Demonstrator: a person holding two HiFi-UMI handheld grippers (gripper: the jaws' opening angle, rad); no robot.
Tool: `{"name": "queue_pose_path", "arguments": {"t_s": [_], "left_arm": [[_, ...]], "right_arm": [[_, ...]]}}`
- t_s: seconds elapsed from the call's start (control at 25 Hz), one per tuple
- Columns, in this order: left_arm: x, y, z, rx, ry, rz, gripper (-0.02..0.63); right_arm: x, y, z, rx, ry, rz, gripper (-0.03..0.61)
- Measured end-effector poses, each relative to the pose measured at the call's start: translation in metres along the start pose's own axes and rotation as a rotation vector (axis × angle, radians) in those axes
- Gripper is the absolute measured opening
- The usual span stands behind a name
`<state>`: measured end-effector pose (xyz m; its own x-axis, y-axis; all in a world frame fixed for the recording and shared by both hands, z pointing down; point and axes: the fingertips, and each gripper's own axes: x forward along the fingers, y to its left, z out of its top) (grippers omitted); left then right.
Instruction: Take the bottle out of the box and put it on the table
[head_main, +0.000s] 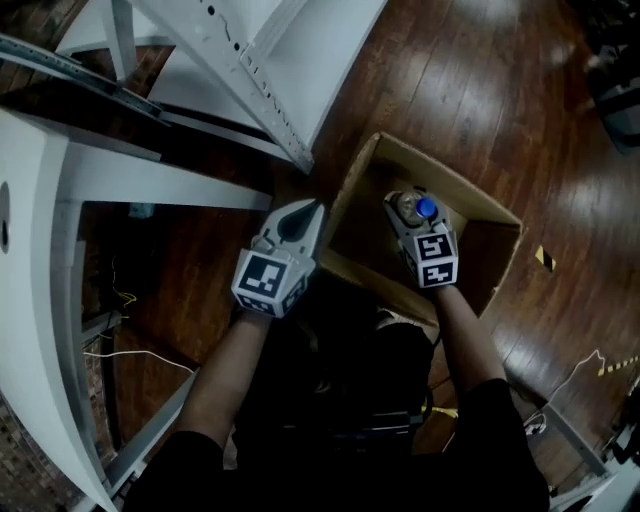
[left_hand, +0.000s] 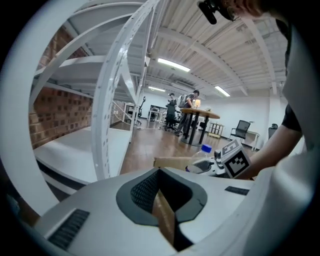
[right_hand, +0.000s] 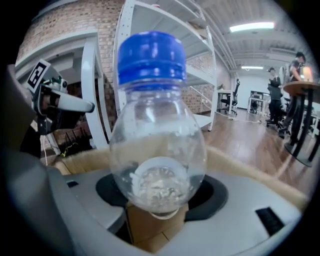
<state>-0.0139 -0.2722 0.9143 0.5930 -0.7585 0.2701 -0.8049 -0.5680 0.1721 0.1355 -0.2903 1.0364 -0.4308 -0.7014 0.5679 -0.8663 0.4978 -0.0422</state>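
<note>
right gripper (head_main: 407, 218) clamped on bottle (right_hand: 157, 140) over open box (head_main: 440, 170), left gripper (head_main: 303, 218) pinching box wall (cardboard between jaws), dark glossy wood floor (head_main: 470, 80), white shelving (head_main: 250, 60), brick wall (left_hand: 55, 115), strip lights (left_hand: 173, 65) overhead

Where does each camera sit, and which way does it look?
Head view: on the person's head, looking down into the box; both forearms and grippers show.
Left gripper view: on the left gripper, looking along fingers clamped on the box wall; the right forearm shows.
Right gripper view: on the right gripper, facing the bottle it holds; the left gripper shows.
Shared: all three show the bottle.
</note>
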Motion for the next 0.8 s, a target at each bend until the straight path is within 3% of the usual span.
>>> {"name": "queue_pose_path", "arguments": {"t_s": [0.2, 0.4, 0.64, 0.8], "left_arm": [[-0.019, -0.056, 0.116, -0.048, 0.021, -0.064, 0.003], [-0.045, -0.108, 0.260, -0.064, -0.030, -0.117, 0.003], [-0.119, -0.155, 0.428, -0.019, -0.100, -0.101, 0.003], [-0.161, -0.166, 0.520, 0.010, -0.200, -0.053, 0.003]], "right_arm": [[-0.121, -0.008, 0.108, 0.064, -0.029, -0.051, 0.295], [-0.248, -0.023, 0.234, 0.071, -0.100, -0.109, 0.295], [-0.392, -0.003, 0.366, 0.011, -0.136, -0.091, 0.295], [-0.458, 0.012, 0.449, -0.026, -0.192, -0.018, 0.295]]}}
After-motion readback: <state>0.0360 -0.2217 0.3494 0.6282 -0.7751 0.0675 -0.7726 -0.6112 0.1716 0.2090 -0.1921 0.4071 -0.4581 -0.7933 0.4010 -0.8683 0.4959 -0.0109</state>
